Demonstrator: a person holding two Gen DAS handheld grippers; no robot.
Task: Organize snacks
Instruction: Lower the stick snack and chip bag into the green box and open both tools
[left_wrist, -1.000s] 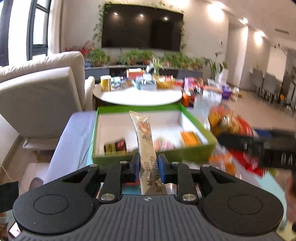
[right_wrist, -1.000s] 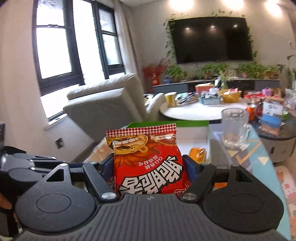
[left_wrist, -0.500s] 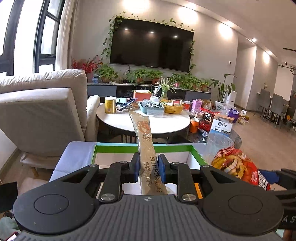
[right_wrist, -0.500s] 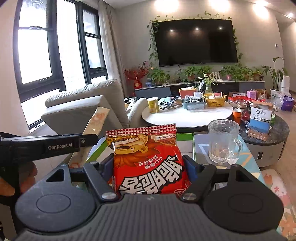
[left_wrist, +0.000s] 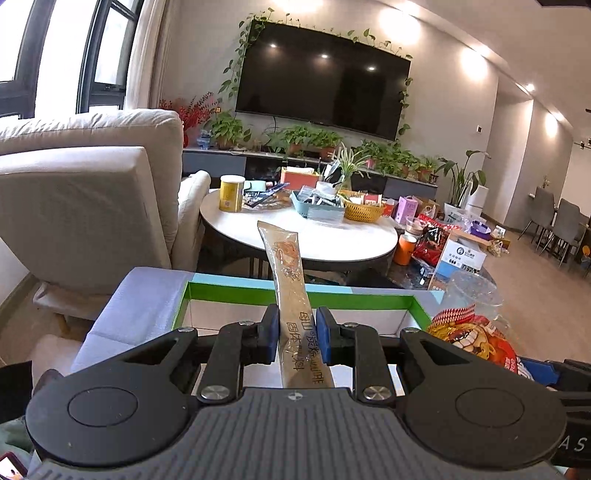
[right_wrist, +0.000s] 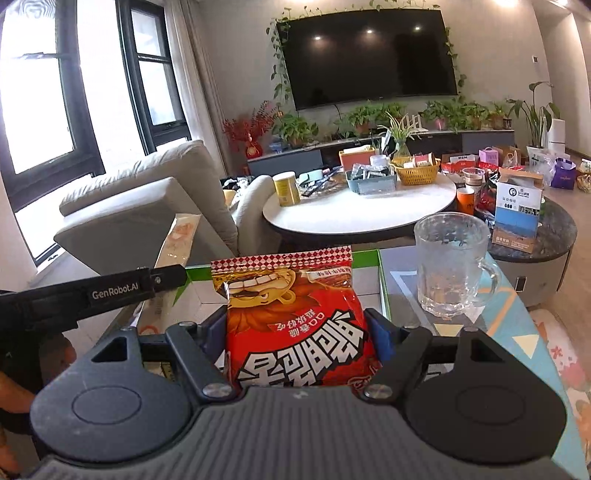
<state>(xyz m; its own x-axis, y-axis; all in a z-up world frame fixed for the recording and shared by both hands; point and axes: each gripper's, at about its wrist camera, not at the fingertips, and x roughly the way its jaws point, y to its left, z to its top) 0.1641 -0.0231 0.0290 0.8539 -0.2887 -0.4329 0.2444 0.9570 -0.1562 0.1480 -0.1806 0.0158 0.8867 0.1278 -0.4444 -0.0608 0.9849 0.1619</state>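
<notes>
The left gripper (left_wrist: 297, 339) is clamping a long tan stick sachet (left_wrist: 291, 295) between its blue pads, the sachet standing upright and leaning slightly left above the green-rimmed box (left_wrist: 229, 291). The right gripper (right_wrist: 295, 332) is squeezing a red snack bag (right_wrist: 295, 325) by its two sides, the print showing upside down and the checked top edge pointing away. Both packets are hanging over the near part of the box, which is sitting on the tabletop (right_wrist: 517, 321). Just right of the box a clear glass mug (right_wrist: 452, 264) is standing upright. Farther off, a round white table (left_wrist: 306, 240) is carrying a yellow can (left_wrist: 232, 193), a blue tray and a yellow basket (left_wrist: 362, 210). A television (left_wrist: 321, 79) is hanging on the far wall.
</notes>
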